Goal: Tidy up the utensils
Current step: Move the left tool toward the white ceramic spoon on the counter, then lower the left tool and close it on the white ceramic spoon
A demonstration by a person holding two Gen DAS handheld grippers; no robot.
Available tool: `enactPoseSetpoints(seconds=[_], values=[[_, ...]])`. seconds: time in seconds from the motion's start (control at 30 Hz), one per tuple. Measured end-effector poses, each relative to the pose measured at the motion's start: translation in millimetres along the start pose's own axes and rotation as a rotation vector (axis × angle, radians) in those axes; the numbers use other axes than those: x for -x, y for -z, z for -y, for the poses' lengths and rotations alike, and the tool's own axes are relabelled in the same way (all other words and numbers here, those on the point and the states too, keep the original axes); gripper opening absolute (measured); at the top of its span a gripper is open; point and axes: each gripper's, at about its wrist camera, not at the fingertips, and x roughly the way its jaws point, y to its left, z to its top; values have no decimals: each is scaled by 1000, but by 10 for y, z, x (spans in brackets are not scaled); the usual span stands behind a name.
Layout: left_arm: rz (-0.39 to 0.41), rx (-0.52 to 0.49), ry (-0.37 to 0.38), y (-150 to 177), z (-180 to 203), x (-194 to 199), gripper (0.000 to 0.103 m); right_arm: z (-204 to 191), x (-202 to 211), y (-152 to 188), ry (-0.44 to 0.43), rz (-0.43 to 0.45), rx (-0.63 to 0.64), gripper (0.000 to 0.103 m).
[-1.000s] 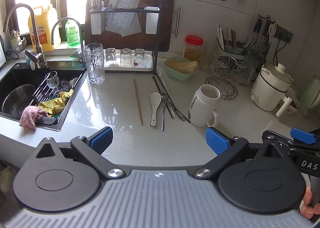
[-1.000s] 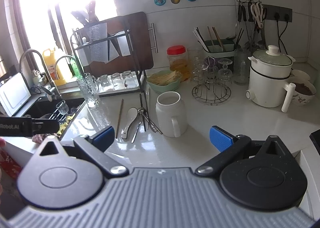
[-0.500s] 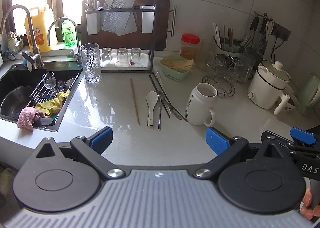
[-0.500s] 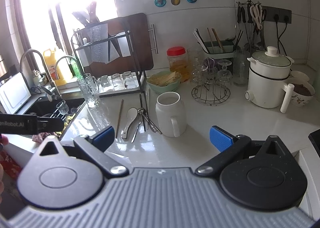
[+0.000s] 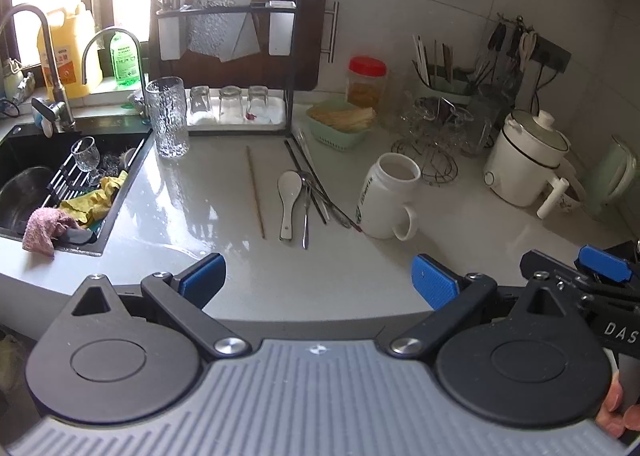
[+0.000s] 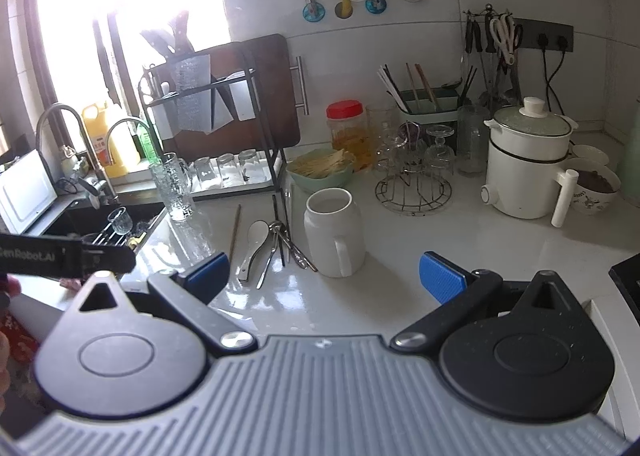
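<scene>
"DAS" reads at the frame's right edge on the right gripper (image 5: 600, 268); its tongs gape, grasping nothing. The left gripper (image 5: 318, 276), marked "Robot.AI", also gapes empty over bare grey glossy countertop (image 5: 320, 288). Mid-frame, a white ceramic spoon (image 5: 289, 196) lies beside a tall white mug (image 5: 384, 196).

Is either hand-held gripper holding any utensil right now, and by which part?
Nothing is held. The left hand-held gripper and right hand-held gripper are both open, short of the utensils on the counter.

Glossy countertop (image 5: 208, 208); ceramic spoon (image 5: 289, 196); wooden chopstick (image 5: 255, 192).
</scene>
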Motion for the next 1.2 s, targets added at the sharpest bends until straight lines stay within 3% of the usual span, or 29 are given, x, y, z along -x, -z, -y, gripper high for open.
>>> enactPoseSetpoints(seconds=[0.53, 1.2], values=[[-29, -15, 13, 71, 58, -103, 101, 51, -19, 116, -28, 0, -49, 103], [-123, -12, -67, -171, -88, -681, 101, 90, -398, 149, -23, -45, -37, 103]])
